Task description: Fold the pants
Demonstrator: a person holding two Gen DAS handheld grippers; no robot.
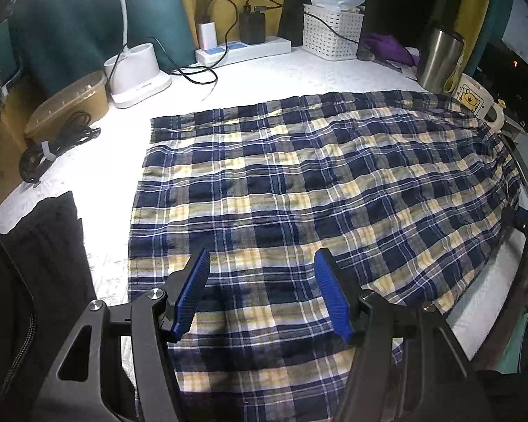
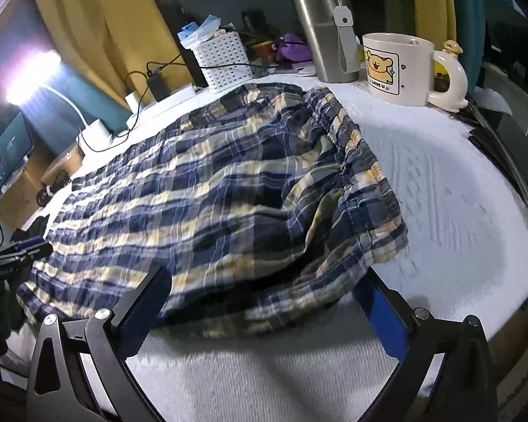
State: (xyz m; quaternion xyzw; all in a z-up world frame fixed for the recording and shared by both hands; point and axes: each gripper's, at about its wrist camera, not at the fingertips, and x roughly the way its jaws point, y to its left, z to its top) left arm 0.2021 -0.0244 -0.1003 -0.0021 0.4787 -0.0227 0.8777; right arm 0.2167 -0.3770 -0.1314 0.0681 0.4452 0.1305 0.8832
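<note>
The checked pants (image 1: 299, 183) lie spread flat on the white desk (image 2: 440, 183), ready for folding, while the left gripper (image 1: 262, 295) and right gripper (image 2: 264, 302) hover with fingers spread, pinching nothing.

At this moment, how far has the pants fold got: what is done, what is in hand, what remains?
Done: the plaid pants lie spread on the white table cover, seemingly doubled lengthwise, waistband near the mug.
In hand: nothing; the left gripper hovers open over the cloth, and the right gripper stands wide open at the waistband end.
Left: the crosswise folds into a compact stack.
</note>
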